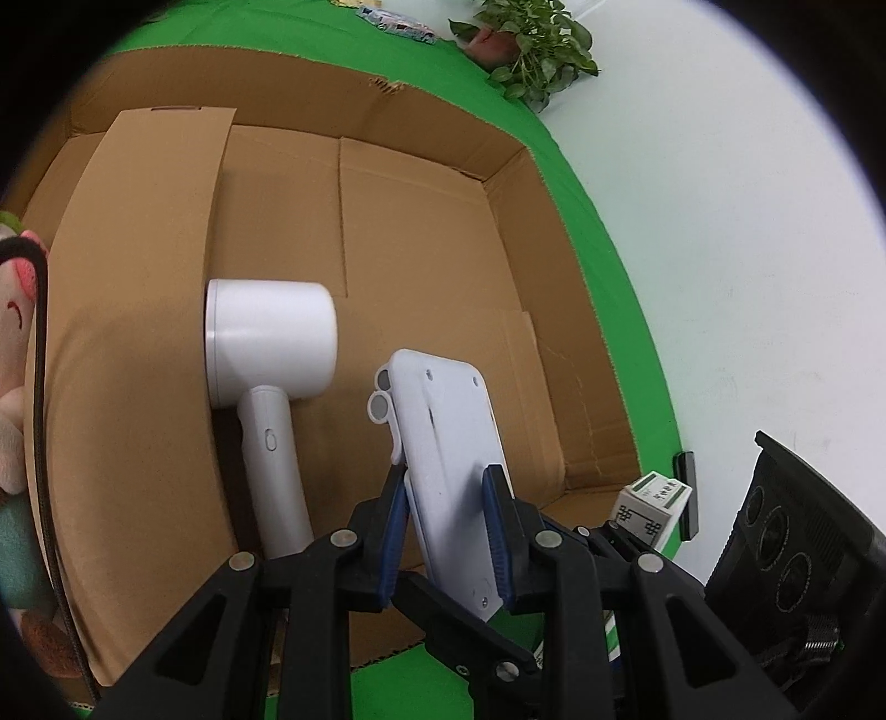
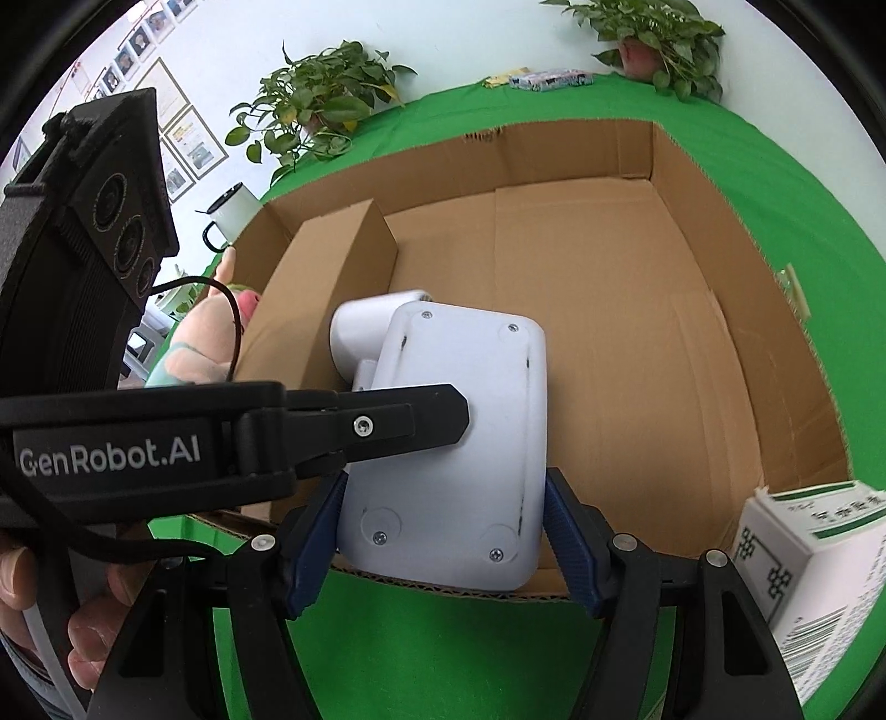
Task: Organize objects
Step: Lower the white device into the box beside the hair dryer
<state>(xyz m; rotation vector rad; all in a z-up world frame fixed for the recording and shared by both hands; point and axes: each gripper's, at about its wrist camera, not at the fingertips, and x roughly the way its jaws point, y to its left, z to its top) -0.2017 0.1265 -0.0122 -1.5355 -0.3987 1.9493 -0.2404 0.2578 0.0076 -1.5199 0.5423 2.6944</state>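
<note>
Left wrist view first: the left gripper [image 1: 448, 526] has its blue pads [image 1: 494, 531] pinching the narrow edges of a flat white device [image 1: 443, 443], gripping it near its lower end. The device tilts up and away over the open cardboard box [image 1: 432, 221], its screwed back plate facing the camera and two small round ends showing at its upper left corner. Down on the box floor lies a white hair dryer [image 1: 266, 354], head resting against a tall cardboard insert [image 1: 138, 332] on the left, handle running back toward the gripper. A plush toy [image 1: 11, 332] peeks in at the far left edge, outside the box, with a black cable running past it. At right, a small green-and-white carton [image 1: 653, 504] sits near the box corner on the green tablecloth [image 1: 609, 277], and a potted plant [image 1: 531, 44] stands at the far end.

Over to the right wrist view: the right gripper [image 2: 443, 531] straddles the same white device [image 2: 459, 443] across its wide sides, and both blue pads appear to lie on it, jaws spread wide. The left gripper [image 2: 387, 426] reaches in from the left, its black finger lying across the device's face. The device hangs over the near wall of the cardboard box [image 2: 664, 332], with the hair dryer [image 2: 365, 332] just behind it inside. The carton [image 2: 803, 581] stands at lower right, the plush toy [image 2: 210, 343] left of the box. A hand [image 2: 83, 598] grips the left tool at bottom left.
</note>
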